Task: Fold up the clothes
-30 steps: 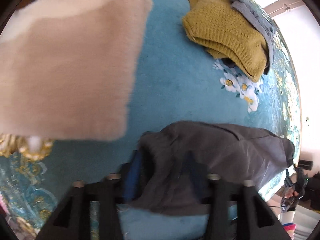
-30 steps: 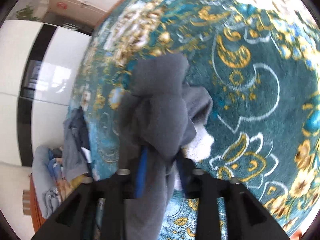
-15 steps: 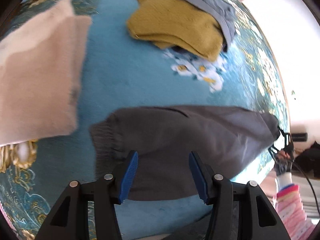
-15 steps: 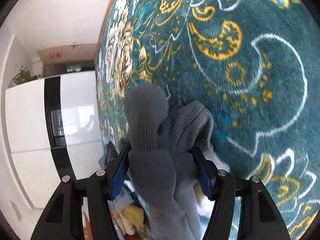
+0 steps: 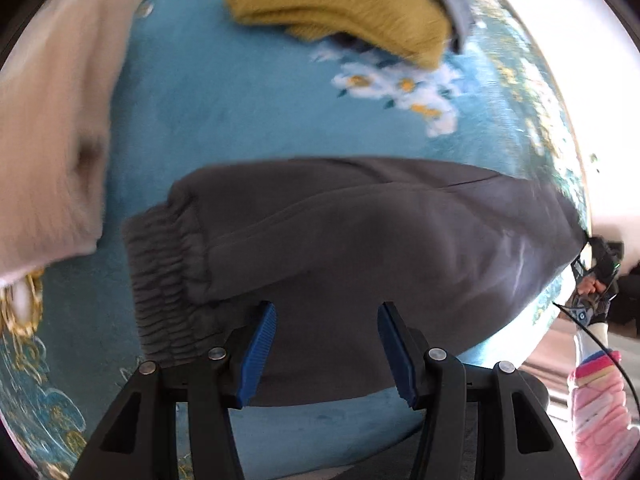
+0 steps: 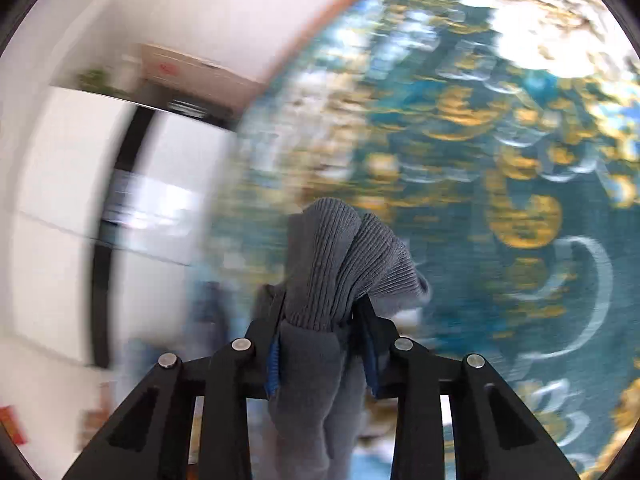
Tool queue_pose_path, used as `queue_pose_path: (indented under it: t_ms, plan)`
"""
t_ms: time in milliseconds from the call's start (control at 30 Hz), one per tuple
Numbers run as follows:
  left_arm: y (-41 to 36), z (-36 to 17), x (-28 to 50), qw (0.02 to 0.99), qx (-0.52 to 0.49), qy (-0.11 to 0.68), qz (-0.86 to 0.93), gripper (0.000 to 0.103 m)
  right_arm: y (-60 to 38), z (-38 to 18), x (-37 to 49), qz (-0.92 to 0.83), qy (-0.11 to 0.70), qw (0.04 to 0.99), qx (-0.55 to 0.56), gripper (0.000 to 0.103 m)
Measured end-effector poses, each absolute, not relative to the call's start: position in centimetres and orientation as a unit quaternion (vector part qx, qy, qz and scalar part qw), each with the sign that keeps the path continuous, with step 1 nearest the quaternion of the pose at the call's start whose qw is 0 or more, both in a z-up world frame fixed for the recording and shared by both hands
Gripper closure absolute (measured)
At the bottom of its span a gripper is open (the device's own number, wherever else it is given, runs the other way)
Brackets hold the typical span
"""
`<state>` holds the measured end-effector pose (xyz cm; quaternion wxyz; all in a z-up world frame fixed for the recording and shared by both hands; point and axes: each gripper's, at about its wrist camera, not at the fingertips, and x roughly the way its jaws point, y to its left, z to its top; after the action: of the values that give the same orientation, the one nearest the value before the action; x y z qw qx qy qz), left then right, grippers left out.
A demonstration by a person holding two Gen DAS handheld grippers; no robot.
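Two grippers: both work one dark grey garment, apparently sweatpants, laid across the teal rug [image 5: 248,128].
Garment position: the sweatpants [image 5: 360,240] lie flat on the rug, elastic waistband [image 5: 168,280] at the left of the left wrist view, legs running off to the right.
Left gripper [image 5: 326,350]: blue pads apart, hovering over the near edge of the cloth; nothing is pinched between them.
Right gripper [image 6: 322,344]: jaws clamped on the bunched ribbed cuffs [image 6: 348,256]; cloth fills the gap and hangs below it. The jaws have just been closing on this cloth.
Step in hand: judged as carrying the cuff end over towards the waistband to halve the length.
Procedure: keep both cuffs stacked in the right grip; travel low so the legs do not twist; pin or smooth the waistband end with the left gripper before laying the cuffs down edge to edge.
Risk: a loose bunch may slip and leave a skewed fold.
Neighbours: a beige folded item [image 5: 52,128] and a mustard knit [image 5: 352,12] lie apart from the work.
Change from earlier frames: a second ago the left jaws gripped the waistband area; now they are released and the garment is spread flat. The right view has swung, with the cuffs seated deeper.
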<state>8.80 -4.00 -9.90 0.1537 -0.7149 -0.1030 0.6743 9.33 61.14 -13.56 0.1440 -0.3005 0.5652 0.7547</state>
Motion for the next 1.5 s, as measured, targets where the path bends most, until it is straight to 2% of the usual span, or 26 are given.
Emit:
queue_pose_path:
  t_ms: [100,300,567,700,800,1200,1367,1433,1500]
  plan:
    - [-4.3,-10.9,8.8,0.142,-0.721,-0.116,0.668,0.046,61.7,-16.3,9.8,0.718,0.589,0.183,-0.324,0.069]
    - [-4.3,-12.6,8.3,0.128,-0.725,-0.113,0.667,0.046,60.7,-11.5,7.9,0.766,0.517,0.173,-0.341,0.069]
    - [-5.0,-12.2,8.8,0.137,-0.718,-0.128,0.671,0.046,51.3,0.5,6.0,0.88,0.311,0.111,-0.343,0.069]
    - [-6.0,-11.3,9.3,0.148,-0.71,-0.147,0.673,0.046,43.6,2.3,5.7,0.907,0.185,0.07,-0.372,0.068]
    - [-6.7,-10.6,9.8,0.157,-0.702,-0.155,0.677,0.046,38.0,2.1,5.7,0.912,0.108,0.043,-0.393,0.067]
    - [-9.1,-9.1,11.3,0.173,-0.688,-0.172,0.684,0.046,23.9,-2.4,7.0,0.884,-0.082,-0.022,-0.459,0.06]
    - [-7.8,-10.4,10.6,0.184,-0.69,-0.174,0.678,0.046,20.1,-3.3,8.7,0.866,-0.148,-0.073,-0.473,0.049]
    - [-7.4,-10.4,10.5,0.189,-0.692,-0.172,0.675,0.046,18.9,-3.3,9.4,0.862,-0.171,-0.091,-0.469,0.049]
    - [-7.0,-10.5,10.5,0.195,-0.693,-0.17,0.673,0.046,19.0,-2.8,9.5,0.865,-0.159,-0.095,-0.467,0.049]
